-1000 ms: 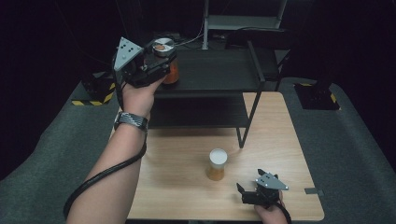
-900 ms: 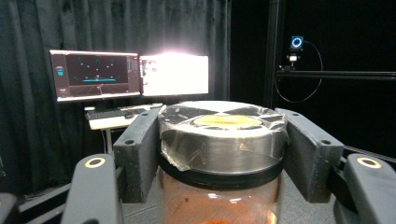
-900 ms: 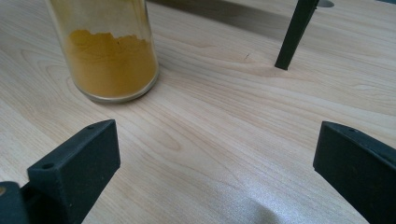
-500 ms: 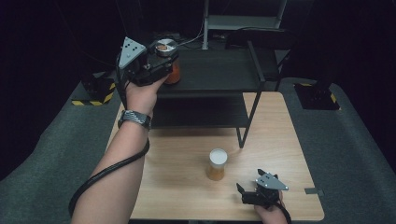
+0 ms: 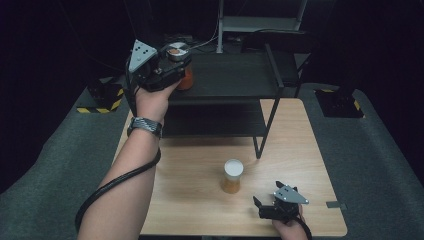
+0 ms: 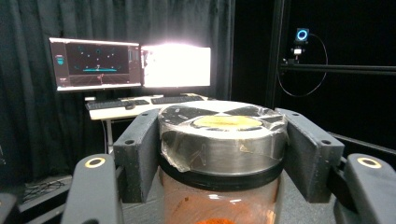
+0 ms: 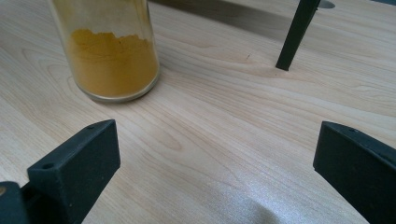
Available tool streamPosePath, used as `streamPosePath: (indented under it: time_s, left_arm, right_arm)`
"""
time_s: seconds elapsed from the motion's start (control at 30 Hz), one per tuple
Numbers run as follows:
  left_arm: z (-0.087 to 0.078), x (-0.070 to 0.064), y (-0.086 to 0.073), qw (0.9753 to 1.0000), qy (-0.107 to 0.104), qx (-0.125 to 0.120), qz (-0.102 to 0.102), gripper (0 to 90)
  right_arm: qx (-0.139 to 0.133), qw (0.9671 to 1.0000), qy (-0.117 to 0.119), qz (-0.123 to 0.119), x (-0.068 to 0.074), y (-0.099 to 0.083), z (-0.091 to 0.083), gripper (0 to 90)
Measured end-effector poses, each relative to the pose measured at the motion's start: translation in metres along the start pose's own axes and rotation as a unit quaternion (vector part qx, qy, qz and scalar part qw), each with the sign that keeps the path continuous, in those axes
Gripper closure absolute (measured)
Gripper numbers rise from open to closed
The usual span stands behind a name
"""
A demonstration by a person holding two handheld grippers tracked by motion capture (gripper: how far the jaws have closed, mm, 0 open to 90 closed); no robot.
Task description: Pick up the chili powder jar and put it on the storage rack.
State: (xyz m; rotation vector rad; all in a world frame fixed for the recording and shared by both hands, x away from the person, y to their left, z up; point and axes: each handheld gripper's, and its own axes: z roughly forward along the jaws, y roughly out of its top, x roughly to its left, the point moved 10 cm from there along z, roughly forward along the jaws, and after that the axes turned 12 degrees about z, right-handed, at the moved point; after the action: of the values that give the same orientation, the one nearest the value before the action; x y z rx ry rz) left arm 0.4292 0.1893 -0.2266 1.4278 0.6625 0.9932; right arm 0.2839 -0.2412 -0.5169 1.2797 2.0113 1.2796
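Note:
A glass jar with orange contents and a film-wrapped metal lid is at the left end of the black rack's top shelf. My left gripper is shut on it just under the lid, one jaw on each side. Whether the jar rests on the shelf I cannot tell. A second jar, white-lidded and part full of yellow powder, stands on the wooden table. My right gripper lies near the table's front right, open and empty, pointing at that jar from a short distance.
The rack has a lower shelf, and a black leg stands on the table just right of the yellow jar. Grey floor surrounds the table. Monitors on a desk stand far behind the rack.
My left gripper has carried the orange jar slightly to the right along the top shelf's left end. The right gripper and the yellow jar have stayed put.

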Motion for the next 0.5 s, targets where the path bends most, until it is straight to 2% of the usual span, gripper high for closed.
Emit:
streamPosePath:
  time_s: [0.5]
  left_arm:
    - [0.0013, 0.0006, -0.0002, 1.0, 0.001, 0.002, -0.002, 34.3]
  right_arm:
    - [-0.001, 1.0, 0.0, 0.0, 0.0002, -0.0001, -0.0001, 0.0]
